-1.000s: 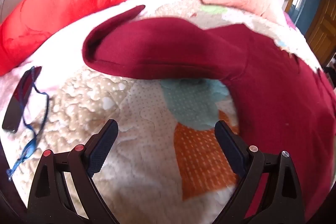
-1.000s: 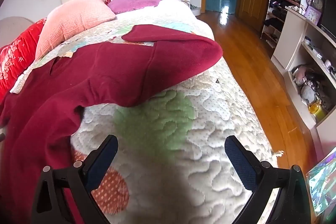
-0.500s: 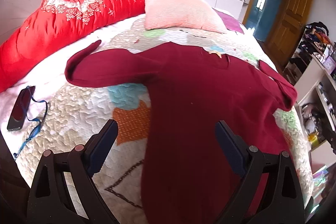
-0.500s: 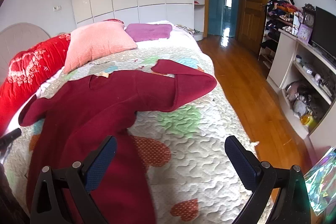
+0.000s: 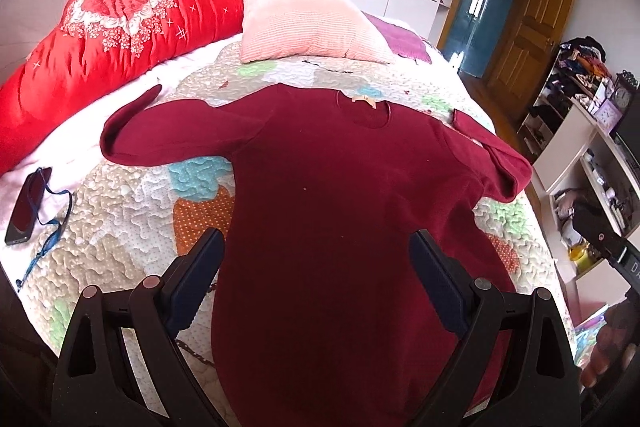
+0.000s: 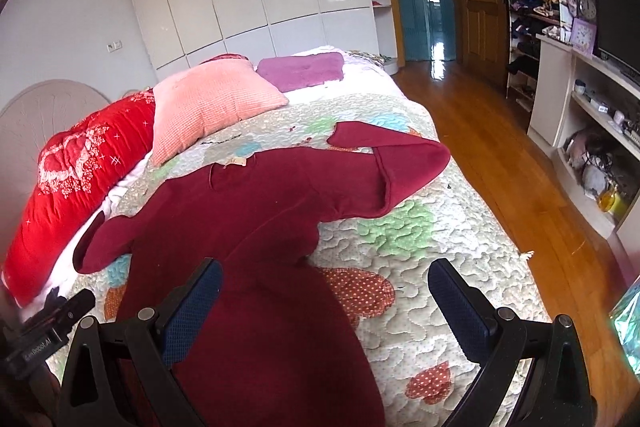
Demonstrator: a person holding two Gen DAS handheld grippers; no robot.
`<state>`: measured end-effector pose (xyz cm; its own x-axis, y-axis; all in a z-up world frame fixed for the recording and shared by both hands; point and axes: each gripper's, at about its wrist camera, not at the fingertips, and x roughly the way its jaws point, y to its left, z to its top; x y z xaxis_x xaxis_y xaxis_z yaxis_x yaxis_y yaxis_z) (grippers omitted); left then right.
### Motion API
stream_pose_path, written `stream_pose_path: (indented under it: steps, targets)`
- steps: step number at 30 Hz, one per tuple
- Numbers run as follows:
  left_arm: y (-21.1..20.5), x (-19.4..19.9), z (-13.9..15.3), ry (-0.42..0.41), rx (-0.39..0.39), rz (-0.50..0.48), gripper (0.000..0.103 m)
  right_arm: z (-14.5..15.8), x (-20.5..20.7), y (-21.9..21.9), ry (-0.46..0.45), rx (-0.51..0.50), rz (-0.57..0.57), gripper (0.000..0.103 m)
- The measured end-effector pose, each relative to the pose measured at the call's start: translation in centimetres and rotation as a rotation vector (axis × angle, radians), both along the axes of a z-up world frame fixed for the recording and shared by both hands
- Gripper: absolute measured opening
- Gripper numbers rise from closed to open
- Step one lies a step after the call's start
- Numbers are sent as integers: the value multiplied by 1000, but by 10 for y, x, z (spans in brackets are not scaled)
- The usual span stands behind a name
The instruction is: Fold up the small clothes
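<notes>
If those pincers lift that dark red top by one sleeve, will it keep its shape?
Probably not. The dark red long-sleeved knit top lies limp on the quilt, cuffs doubled over, so it should sag. It looks thick and matte, likely not slippery.

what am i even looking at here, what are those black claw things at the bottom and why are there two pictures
No robot here: a person holds one hand-held claw in each hand, and each carries a wide-angle camera looking forward along its two fingers. One picture comes from the left claw, the other from the right claw. Both are open and hold nothing. They look down on a bed with a patchwork quilt, where a dark red long-sleeved top lies spread out, both sleeves bent back. Behind it are a red quilt and a pink pillow; a phone lies on the left.
</notes>
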<state>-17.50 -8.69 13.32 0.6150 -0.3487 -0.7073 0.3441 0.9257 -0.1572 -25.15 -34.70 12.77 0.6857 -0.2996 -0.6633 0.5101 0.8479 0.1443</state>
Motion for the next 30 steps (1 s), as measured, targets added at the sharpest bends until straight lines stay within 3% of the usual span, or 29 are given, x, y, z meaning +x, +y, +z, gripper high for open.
stream_pose_path:
  steps: [10, 16, 20, 26, 30]
  targets:
    - [-8, -7, 6, -32, 39, -25, 94, -5, 20, 19, 41, -83, 43, 102]
    - [-11, -3, -5, -45, 57, -22, 94, -13, 30, 26, 71, -140, 53, 102]
    - [-12, 7, -15, -58, 84, -19, 94, -20, 40, 27, 61, -120, 45, 102]
    - [-7, 17, -23, -55, 43, -1, 94, -26, 46, 27, 57, -105, 37, 102]
    - [-8, 19, -26, -59, 61, -1, 94, -30, 49, 28, 61, -93, 41, 102]
